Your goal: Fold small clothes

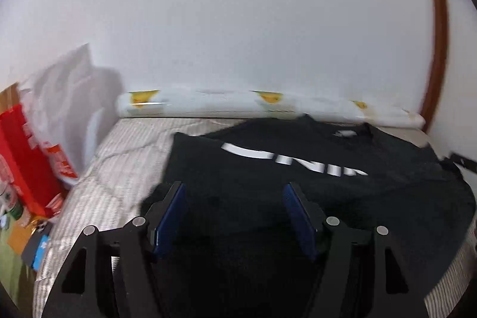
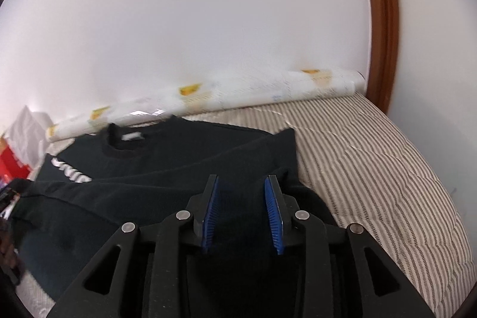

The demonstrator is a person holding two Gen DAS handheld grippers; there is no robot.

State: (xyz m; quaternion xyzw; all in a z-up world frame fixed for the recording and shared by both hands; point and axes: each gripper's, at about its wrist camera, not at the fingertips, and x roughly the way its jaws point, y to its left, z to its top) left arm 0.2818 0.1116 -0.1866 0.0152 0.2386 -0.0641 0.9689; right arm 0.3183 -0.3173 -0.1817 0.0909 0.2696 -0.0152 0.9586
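A black T-shirt (image 1: 298, 187) with white lettering lies on the striped mattress (image 1: 125, 169), collar toward the wall. It also shows in the right wrist view (image 2: 167, 175), with its sides folded inward. My left gripper (image 1: 234, 187) is open, its blue pads spread wide above the shirt's left part, holding nothing. My right gripper (image 2: 241, 179) is open, jaws apart above the shirt's right edge, holding nothing. The views are blurred by motion.
A long white roll with yellow marks (image 1: 268, 106) lies along the wall behind the shirt; it also shows in the right wrist view (image 2: 208, 97). A red box (image 1: 23, 157) and a white plastic bag (image 1: 65, 97) stand at the left. A brown wooden frame (image 2: 384, 20) rises at the right.
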